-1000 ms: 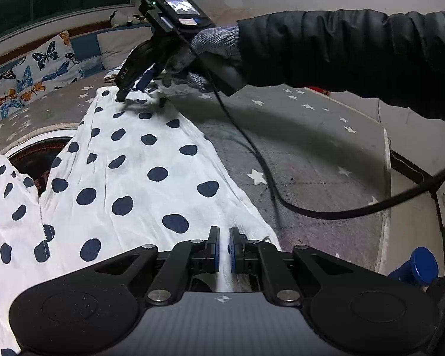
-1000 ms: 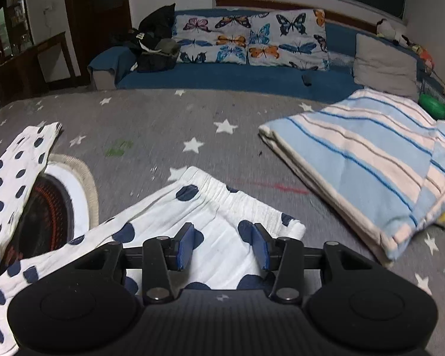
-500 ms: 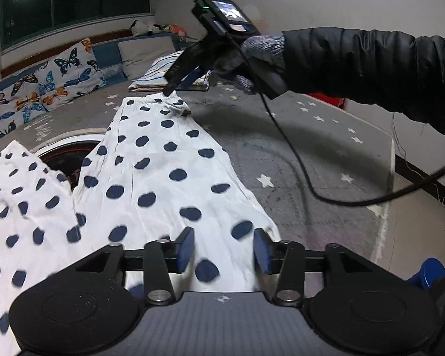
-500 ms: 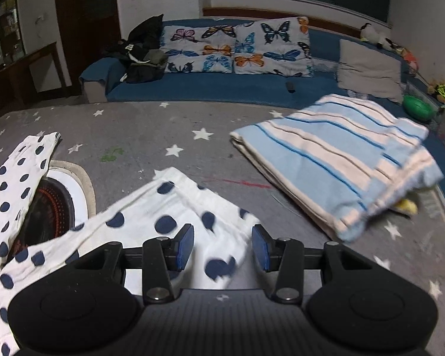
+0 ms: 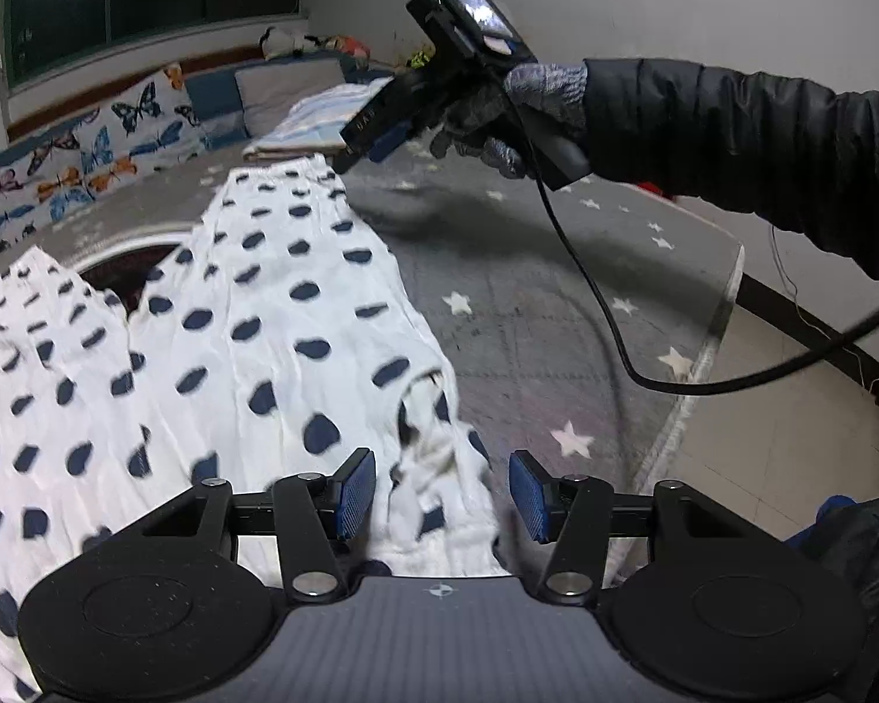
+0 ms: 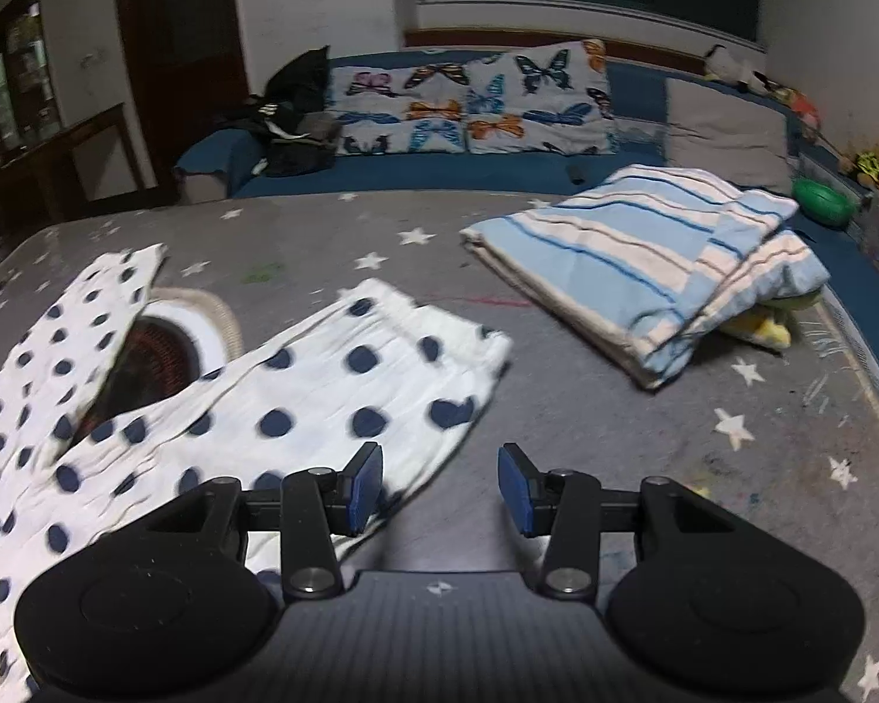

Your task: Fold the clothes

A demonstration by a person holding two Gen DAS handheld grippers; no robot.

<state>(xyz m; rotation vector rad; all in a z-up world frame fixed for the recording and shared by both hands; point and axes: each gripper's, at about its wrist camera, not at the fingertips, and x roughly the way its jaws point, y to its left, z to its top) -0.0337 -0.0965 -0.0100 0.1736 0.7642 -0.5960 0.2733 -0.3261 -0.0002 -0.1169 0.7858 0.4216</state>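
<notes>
White trousers with dark blue dots (image 5: 252,322) lie spread on the grey star-patterned mat (image 5: 545,316). My left gripper (image 5: 442,495) stands open above their crumpled near edge; cloth lies under the gap, but the pads do not press it. In the right wrist view the garment's elastic end (image 6: 381,363) lies to the left ahead, and my right gripper (image 6: 439,489) is open over bare mat just off its edge. The left wrist view also shows the right gripper (image 5: 375,137) in a gloved hand (image 5: 498,123), raised just beyond the far end of the cloth.
A folded blue-striped blanket (image 6: 644,269) lies on the mat at the right. A round dark red thing with a white rim (image 6: 164,345) shows between the trouser legs. Behind stands a blue sofa with butterfly cushions (image 6: 469,99). A black cable (image 5: 615,328) hangs over the mat's right edge.
My left gripper opened and let go of the near edge of the trousers, which dropped crumpled. Both grippers drew back; the right one lifted off the far end and now hangs beside it.
</notes>
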